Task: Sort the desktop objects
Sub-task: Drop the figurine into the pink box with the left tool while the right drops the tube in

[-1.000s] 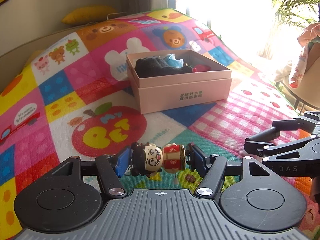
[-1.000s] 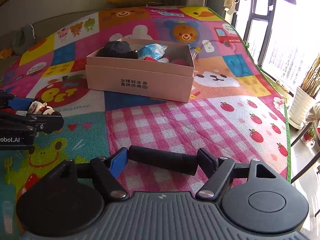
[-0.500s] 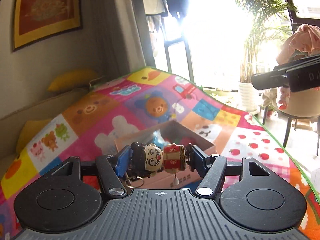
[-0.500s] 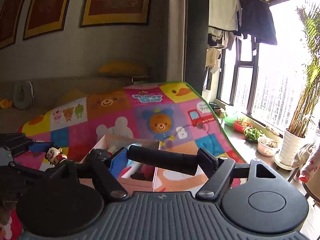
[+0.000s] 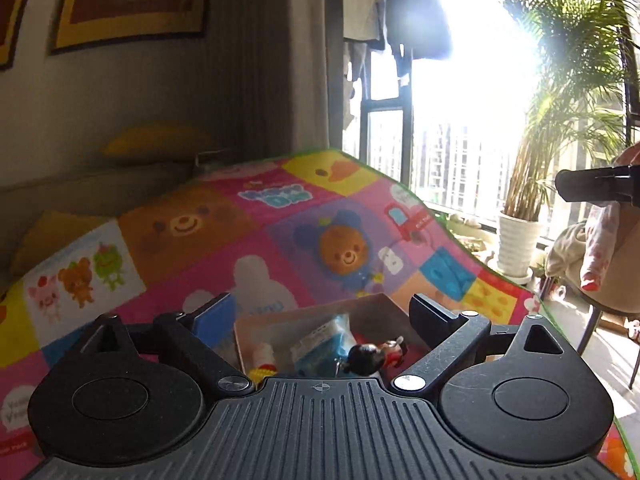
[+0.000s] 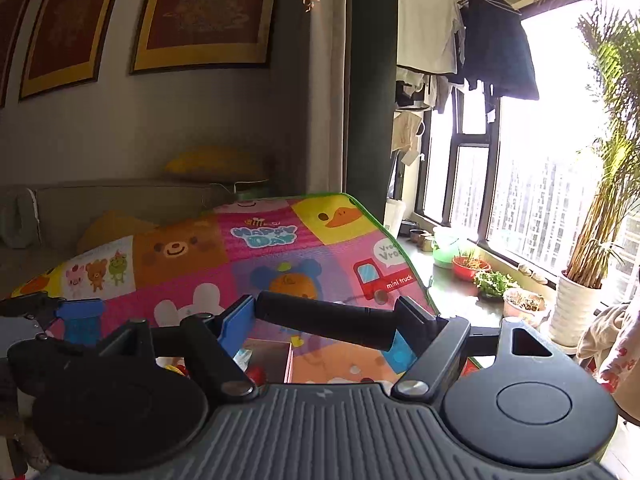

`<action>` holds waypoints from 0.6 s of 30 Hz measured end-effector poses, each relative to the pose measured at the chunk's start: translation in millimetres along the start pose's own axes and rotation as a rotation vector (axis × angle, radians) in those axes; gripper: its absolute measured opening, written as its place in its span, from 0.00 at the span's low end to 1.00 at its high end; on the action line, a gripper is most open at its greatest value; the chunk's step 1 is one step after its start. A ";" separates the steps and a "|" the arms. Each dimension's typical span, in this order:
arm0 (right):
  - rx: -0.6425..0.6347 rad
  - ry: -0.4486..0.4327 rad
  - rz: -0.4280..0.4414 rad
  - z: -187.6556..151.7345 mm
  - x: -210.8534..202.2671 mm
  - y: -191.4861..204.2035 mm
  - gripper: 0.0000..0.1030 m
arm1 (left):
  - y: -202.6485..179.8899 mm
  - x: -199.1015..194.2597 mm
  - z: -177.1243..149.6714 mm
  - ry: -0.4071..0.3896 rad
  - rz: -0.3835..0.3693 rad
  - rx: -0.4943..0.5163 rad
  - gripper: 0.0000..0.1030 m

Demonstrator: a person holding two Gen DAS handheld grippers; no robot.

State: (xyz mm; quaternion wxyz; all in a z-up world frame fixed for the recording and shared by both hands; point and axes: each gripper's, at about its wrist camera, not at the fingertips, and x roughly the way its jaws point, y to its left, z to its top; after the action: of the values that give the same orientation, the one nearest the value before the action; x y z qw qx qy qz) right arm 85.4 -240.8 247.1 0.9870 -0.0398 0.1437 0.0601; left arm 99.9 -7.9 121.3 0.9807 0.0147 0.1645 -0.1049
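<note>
My left gripper (image 5: pixel 320 308) hovers over the pink box (image 5: pixel 372 310), its jaws opening and nothing between them. The small doll with black hair and a red body (image 5: pixel 370 358) lies inside the box, beside a blue packet (image 5: pixel 324 346) and other small items. In the right wrist view my right gripper (image 6: pixel 326 314) is shut on a black cylinder (image 6: pixel 340 324), held level above the mat. A corner of the box (image 6: pixel 276 356) shows below it. The left gripper's blue pad (image 6: pixel 80 312) appears at the left edge. The cylinder's end (image 5: pixel 592 190) pokes in at the right of the left wrist view.
A colourful cartoon play mat (image 5: pixel 200 224) covers the surface under the box. Behind it are a sofa with yellow cushions (image 6: pixel 216 164) and a curtain. A window, a potted palm (image 5: pixel 516 240), small plant pots (image 6: pixel 472 266) and a chair with clothes (image 5: pixel 600 248) stand to the right.
The left jaws have spread and the doll has dropped from them into the box. Both grippers rose and tilted up, so more wall and window show. The right grip is unchanged.
</note>
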 end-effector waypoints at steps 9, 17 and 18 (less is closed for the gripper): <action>0.056 0.161 0.152 7.4 83.5 52.1 0.74 | 23.0 -20.4 -95.1 0.122 -0.037 -0.134 0.95; -0.036 0.190 0.211 22.0 155.4 124.1 0.92 | 31.4 -21.5 -119.1 0.121 -0.093 -0.186 0.98; -0.044 0.205 0.208 19.7 160.6 126.0 0.92 | 33.4 -21.8 -119.7 0.117 -0.093 -0.201 0.98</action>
State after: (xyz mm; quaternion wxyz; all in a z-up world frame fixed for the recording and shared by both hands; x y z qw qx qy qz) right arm 227.3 -97.1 211.8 0.9544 -0.0524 0.2458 0.1610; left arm 48.6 36.8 15.0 0.9600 -0.0852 0.2316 -0.1324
